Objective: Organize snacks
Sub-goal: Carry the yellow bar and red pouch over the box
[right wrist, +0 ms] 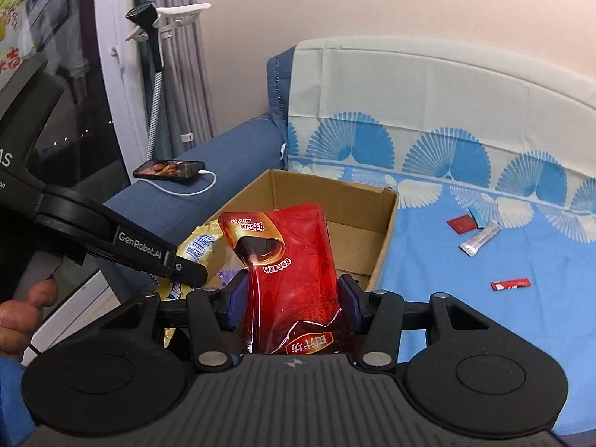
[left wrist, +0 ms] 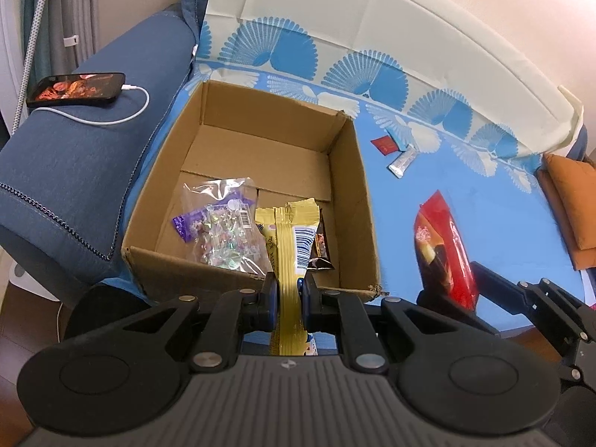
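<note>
Both packets look light, soft and crinkly: the left tool (left wrist: 288, 292) pinches the yellow packet (left wrist: 294, 238) over the cardboard box (left wrist: 357, 201), the right tool (right wrist: 294, 300) clamps the red bag (right wrist: 294, 260) mid-body beside it.

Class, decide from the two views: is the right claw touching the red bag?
Touching. The right wrist view shows the right claw with both blue pads pressed against the sides of the red bag, pinching it.

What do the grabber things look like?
Each hand-held gripper is black plastic with round discs, silver rivets, a ribbed grey base and blue pads on its fingers. The left hand-held gripper has "GenRobot.AI" printed in white on its side and a grey handle. A blue sleeve edge shows at the person's hand.
</note>
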A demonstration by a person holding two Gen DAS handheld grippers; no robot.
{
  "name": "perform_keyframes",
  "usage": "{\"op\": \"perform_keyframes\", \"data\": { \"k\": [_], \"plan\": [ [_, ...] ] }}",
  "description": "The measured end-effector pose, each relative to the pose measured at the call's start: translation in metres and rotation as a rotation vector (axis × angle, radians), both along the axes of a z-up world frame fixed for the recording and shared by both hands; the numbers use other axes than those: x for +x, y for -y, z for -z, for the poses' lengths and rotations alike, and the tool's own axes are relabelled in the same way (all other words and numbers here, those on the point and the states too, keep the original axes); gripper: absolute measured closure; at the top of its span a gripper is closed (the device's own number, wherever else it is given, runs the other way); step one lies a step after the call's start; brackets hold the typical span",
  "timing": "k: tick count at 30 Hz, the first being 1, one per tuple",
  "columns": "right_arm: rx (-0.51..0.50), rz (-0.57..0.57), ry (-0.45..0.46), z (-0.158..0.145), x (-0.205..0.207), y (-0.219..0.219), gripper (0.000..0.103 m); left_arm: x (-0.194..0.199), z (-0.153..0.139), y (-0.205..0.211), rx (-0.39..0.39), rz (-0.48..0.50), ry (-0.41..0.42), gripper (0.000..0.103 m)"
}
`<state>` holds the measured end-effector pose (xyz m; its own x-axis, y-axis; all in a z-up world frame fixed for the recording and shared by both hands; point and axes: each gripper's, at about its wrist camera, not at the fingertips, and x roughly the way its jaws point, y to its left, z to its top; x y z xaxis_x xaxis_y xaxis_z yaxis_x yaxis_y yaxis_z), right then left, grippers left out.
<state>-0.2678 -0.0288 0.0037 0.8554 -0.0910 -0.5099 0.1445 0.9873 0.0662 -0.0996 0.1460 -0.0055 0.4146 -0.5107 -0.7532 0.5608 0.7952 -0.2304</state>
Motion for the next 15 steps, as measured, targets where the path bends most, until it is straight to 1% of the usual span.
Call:
{"op": "perform_keyframes", "data": {
  "k": [6,15],
  "plan": [
    [-0.036,-0.015,0.002,-0.0037,-0.0028,-0.0078,0.049,-0.0013,-0.0006,-0.0045,-0.018,0.001,-0.001,0.09],
    [-0.045,-0.027,-0.012,-0.0032,-0.0041,-0.0115,0.049,-0.0004,-0.0004,-0.0052,-0.023,0.002,-0.003,0.09]
  ]
}}
